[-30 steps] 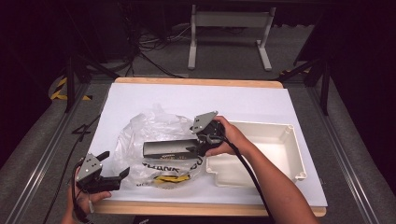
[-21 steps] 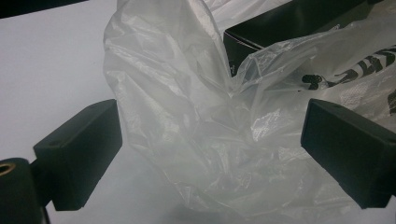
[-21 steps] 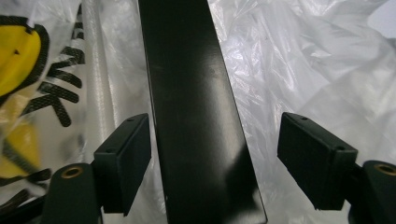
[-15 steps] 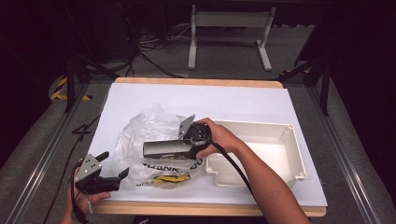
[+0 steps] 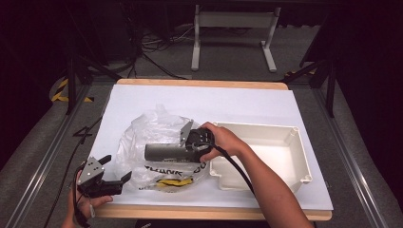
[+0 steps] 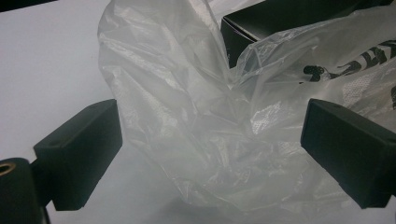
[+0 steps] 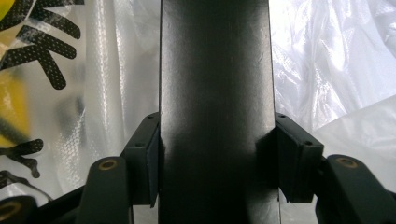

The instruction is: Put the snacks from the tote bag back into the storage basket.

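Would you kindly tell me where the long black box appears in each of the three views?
High view: black box left of centre, over the plastic bag.
Left gripper view: its corner at top, behind the bag.
Right gripper view: centre, clamped between the jaws.
Shared landmark: the bag.

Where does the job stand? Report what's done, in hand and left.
Done: right tongs are shut on the dark box, held over the plastic bag. In hand: left tongs stand open at the bag's crumpled edge. Left, probably: getting the box fully in or out; the white tray is empty.
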The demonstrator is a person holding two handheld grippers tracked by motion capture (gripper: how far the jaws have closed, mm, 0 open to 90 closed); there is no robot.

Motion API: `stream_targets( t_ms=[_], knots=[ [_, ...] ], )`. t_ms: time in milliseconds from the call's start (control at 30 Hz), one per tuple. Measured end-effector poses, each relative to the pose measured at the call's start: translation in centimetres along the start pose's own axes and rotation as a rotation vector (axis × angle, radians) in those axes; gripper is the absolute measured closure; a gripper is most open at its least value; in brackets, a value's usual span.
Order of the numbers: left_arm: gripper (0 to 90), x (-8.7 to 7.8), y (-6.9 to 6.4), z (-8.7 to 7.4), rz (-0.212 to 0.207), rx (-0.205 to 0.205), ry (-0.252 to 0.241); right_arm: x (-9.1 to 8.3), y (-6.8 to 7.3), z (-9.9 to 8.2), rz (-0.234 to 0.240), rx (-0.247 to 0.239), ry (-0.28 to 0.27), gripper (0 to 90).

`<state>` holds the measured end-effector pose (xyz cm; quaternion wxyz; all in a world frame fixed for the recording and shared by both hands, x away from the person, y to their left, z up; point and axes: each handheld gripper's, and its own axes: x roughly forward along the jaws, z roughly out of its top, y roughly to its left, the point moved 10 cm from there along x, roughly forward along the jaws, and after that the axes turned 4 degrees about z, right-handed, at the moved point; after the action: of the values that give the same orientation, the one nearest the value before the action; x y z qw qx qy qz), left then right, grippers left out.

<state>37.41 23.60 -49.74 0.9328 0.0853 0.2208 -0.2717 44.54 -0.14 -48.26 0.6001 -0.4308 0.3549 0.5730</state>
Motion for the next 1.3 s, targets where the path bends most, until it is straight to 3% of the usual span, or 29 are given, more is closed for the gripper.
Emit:
stream_targets(
  t_ms=[400, 667, 800, 1300],
  knots=[
    [6.2, 0.1, 0.0, -0.2, 0.008, -0.001, 0.014, -1.3, 0.0, 0.4, -0.024, 0.009, -0.059, 43.1],
    [6.2, 0.1, 0.1, -0.2, 0.013, 0.001, 0.019, -2.7, 0.0, 1.0, -0.031, 0.014, -0.127, 43.1],
    [6.2, 0.1, 0.1, -0.1, 0.016, 0.001, 0.012, -3.8, 0.4, 1.5, -0.036, -0.019, -0.139, 43.1],
    [6.2, -0.1, 0.1, 0.0, 0.023, 0.006, 0.009, -6.6, 0.1, 1.4, -0.084, -0.014, -0.155, 43.1]
  ],
)
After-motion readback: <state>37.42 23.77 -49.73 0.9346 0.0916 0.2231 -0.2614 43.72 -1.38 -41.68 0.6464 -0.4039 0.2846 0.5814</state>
